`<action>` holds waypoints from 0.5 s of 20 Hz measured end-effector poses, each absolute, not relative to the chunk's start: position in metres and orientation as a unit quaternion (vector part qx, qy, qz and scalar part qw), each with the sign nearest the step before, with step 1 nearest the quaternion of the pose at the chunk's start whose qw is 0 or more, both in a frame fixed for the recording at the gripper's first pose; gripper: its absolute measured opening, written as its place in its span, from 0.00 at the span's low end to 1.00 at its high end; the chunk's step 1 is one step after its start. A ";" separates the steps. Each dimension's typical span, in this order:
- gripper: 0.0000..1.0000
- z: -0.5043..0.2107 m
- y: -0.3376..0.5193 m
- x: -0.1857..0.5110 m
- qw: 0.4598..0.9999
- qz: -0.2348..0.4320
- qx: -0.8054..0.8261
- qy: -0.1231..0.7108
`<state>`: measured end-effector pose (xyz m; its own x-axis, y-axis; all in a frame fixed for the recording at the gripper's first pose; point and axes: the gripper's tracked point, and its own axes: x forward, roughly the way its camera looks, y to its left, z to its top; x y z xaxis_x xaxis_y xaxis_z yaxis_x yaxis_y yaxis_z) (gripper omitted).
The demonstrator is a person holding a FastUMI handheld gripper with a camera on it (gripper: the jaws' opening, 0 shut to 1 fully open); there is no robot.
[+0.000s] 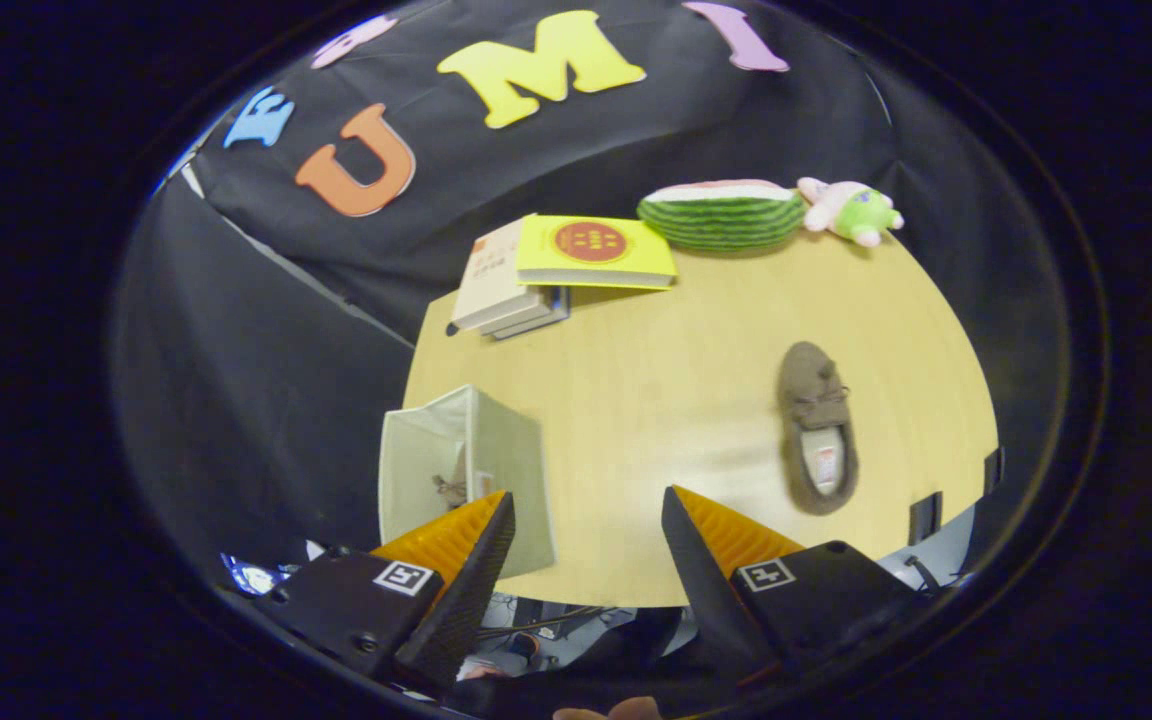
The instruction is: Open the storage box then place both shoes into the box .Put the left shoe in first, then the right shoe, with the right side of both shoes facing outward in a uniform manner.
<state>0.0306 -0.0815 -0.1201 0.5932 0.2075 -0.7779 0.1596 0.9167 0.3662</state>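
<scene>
From up here I saw the storage box (466, 470), a pale fabric cube, standing open at the table's (636, 400) near left corner, just beyond my left finger. Inside it, I caught a brown shoe (452, 487) tucked low against the wall, laces showing. The other shoe (816, 430), a brown suede lace-up, lay flat on its sole well to the right of the box, toe pointing away from me, pale insole exposed.
</scene>
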 end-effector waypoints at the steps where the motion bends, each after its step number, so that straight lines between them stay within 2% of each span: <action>1: 0.95 -0.129 -0.106 0.029 0.866 -0.001 0.209 0.455; 6: 0.95 -0.178 -0.206 0.025 0.855 -0.050 0.185 0.481; 10: 0.95 -0.224 -0.256 0.034 0.848 -0.068 0.155 0.502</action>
<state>0.0335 -0.2556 -0.2239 0.4861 0.0402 -0.8730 0.2719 0.9424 0.1948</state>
